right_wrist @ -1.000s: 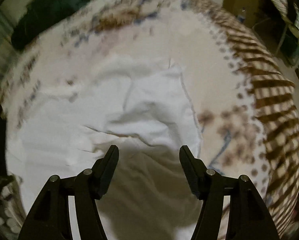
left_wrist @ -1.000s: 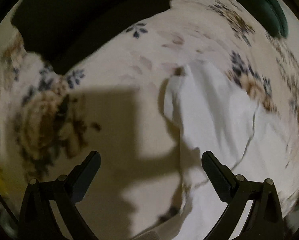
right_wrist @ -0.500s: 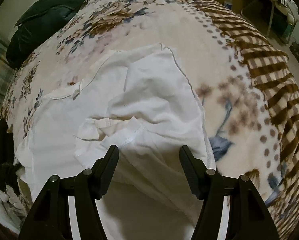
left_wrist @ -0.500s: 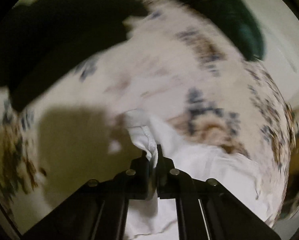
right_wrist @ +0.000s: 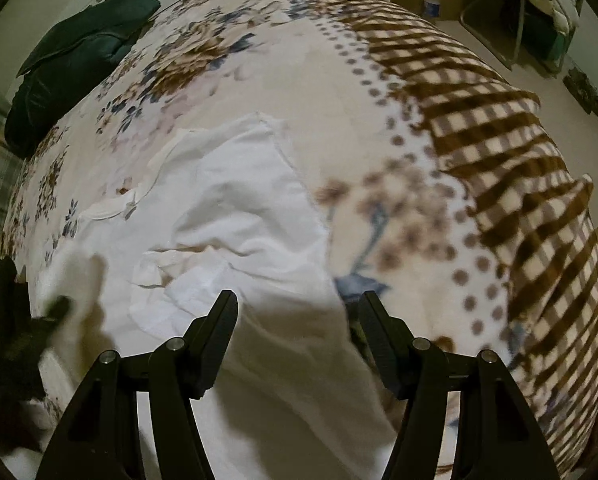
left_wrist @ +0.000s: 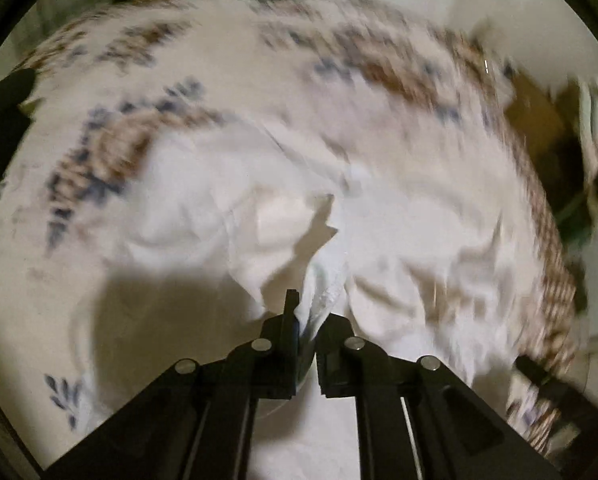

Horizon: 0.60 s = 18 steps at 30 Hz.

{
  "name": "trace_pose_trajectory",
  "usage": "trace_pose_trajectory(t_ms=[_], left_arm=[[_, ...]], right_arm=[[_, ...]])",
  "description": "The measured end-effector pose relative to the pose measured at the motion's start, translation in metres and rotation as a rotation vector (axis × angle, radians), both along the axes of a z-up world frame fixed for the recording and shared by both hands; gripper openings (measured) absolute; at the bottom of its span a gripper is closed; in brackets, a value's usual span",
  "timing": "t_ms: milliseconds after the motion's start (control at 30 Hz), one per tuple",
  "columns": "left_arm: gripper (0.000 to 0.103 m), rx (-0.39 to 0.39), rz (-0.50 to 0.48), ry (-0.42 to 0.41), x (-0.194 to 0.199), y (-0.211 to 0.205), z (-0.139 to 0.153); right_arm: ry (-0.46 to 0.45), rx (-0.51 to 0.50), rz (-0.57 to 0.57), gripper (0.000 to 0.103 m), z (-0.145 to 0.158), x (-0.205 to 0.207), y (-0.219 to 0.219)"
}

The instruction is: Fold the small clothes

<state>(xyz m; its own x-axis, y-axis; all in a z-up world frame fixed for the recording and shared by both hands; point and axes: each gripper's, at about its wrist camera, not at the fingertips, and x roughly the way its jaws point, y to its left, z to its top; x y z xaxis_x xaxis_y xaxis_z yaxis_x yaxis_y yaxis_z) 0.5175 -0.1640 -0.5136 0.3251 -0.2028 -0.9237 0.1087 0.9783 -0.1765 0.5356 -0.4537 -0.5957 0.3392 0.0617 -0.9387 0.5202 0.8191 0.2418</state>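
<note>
A small white garment [right_wrist: 235, 208] lies crumpled on a floral blanket [right_wrist: 339, 92] spread over a bed. My left gripper [left_wrist: 307, 316] is shut on a bunched edge of the white garment [left_wrist: 399, 232] and lifts it off the blanket; that view is blurred by motion. In the right wrist view the left gripper shows as a dark blur [right_wrist: 55, 308] at the garment's left side. My right gripper [right_wrist: 297, 308] is open and empty, hovering over the garment's near right part, its jaws wide apart.
A dark green cushion [right_wrist: 71, 60] lies at the bed's far left corner. The blanket's brown checked border [right_wrist: 511, 160] drapes over the right edge. A bottle [right_wrist: 431, 0] and a cardboard box stand on the floor beyond.
My left gripper, open a second ago, closed on the garment's edge and now swings it up and across. My right gripper stays open and has drawn back a little.
</note>
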Motion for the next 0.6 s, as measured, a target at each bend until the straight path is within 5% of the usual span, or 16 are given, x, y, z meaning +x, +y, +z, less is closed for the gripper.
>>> trace_pose_trajectory(t_ms=[67, 133, 200, 267, 367, 433, 600], left_arm=[[0.027, -0.01, -0.023, 0.031, -0.007, -0.006, -0.004], [0.074, -0.073, -0.029, 0.025, -0.015, 0.001, 0.006], [0.09, -0.103, -0.023, 0.005, -0.023, 0.016, 0.023], [0.09, -0.085, 0.017, -0.042, -0.029, 0.042, 0.042], [0.09, 0.046, 0.108, -0.09, -0.029, 0.082, 0.052], [0.09, 0.137, 0.186, -0.074, -0.017, 0.11, 0.043], [0.09, 0.203, 0.253, -0.039, 0.013, 0.134, 0.015]], right_arm=[[-0.009, 0.026, 0.007, 0.065, 0.001, -0.003, -0.005], [-0.023, 0.061, 0.018, 0.071, 0.003, -0.007, -0.009], [-0.049, 0.1, 0.025, 0.074, 0.007, -0.01, -0.01], [-0.062, 0.143, 0.037, 0.075, 0.01, -0.01, -0.008], [-0.069, 0.223, 0.072, 0.075, 0.014, -0.004, 0.005], [-0.074, 0.292, 0.094, 0.075, 0.013, 0.007, 0.018], [-0.062, 0.41, 0.13, 0.075, -0.001, 0.06, 0.062]])
